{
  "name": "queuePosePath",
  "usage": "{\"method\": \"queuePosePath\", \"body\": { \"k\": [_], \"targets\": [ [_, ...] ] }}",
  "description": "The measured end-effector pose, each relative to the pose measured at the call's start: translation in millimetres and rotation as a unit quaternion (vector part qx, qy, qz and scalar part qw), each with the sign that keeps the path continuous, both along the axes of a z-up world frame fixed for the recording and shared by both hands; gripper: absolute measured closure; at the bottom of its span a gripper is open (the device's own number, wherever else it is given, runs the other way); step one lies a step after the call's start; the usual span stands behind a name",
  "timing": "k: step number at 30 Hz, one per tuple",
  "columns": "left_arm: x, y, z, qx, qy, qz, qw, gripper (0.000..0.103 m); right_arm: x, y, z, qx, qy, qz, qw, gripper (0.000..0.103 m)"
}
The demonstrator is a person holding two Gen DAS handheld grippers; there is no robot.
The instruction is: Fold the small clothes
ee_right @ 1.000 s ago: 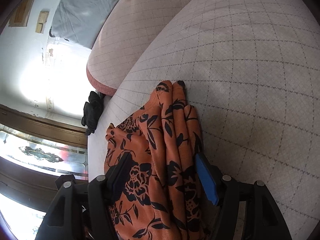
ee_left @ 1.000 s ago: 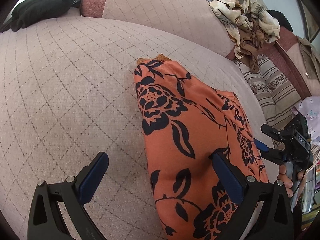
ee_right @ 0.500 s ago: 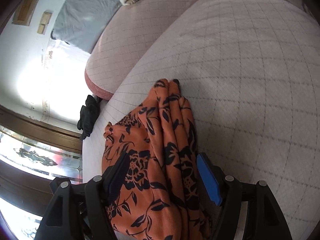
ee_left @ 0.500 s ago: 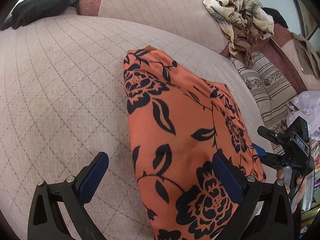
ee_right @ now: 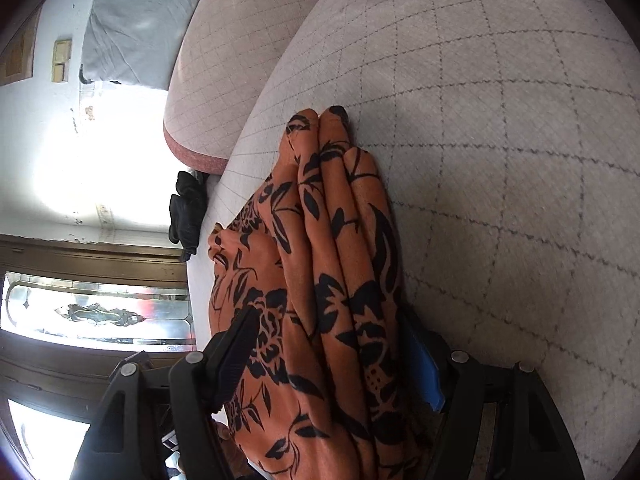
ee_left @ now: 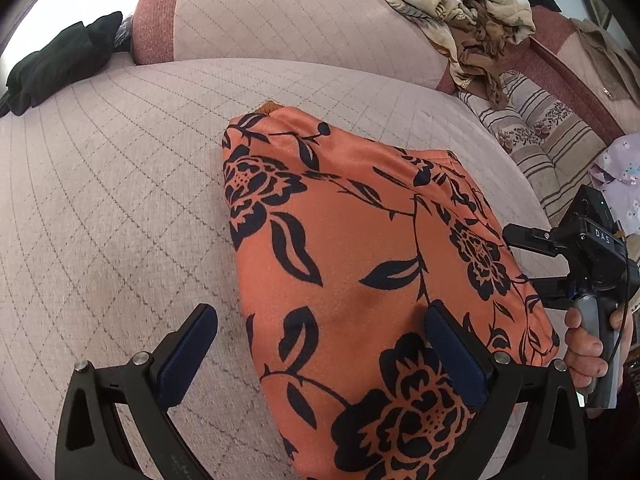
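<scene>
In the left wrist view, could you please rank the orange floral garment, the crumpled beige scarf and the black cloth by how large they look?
1. Orange floral garment, by far the largest, though it lies nearest the camera.
2. Crumpled beige scarf.
3. Black cloth, close to the scarf in apparent size; fisheye edge distortion makes that order unsure.

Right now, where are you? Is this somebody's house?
Most likely yes, a living room in a home. The orange flowered garment lies on a big quilted sofa cushion, loose clothes are heaped on the backrest, and a door with a decorated glass pane stands nearby.
</scene>
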State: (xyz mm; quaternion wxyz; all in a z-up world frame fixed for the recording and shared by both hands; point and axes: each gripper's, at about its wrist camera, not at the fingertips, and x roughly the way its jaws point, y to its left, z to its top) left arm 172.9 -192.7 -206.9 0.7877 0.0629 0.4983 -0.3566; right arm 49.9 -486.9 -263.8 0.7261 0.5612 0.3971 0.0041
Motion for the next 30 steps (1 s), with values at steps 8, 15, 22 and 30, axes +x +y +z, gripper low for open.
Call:
{"method": "queuePosePath", "body": {
  "k": [8, 15, 22, 30],
  "targets": [
    [-1, -6, 8, -0.003, -0.017, -0.008, 0.9998, 0.000, 19, 9, 3, -0.017, -0.011, 0.016, 1.000, 0.026],
    [-1, -6, 6, -0.003, -0.017, -0.009, 0.9998, 0.000, 28, 14, 5, -0.028, -0.013, 0.025, 0.999, 0.026],
    [8, -11, -7, -0.001, 0.033, -0.014, 0.9993, 0.000, 34, 18, 6, -0.031, -0.004, 0.026, 0.999, 0.026],
    [17, -12, -22, -0.050, 0.115, -0.011, 0.9920, 0.000, 37, 15, 3, -0.015, 0.018, 0.023, 0.999, 0.026]
  ]
}}
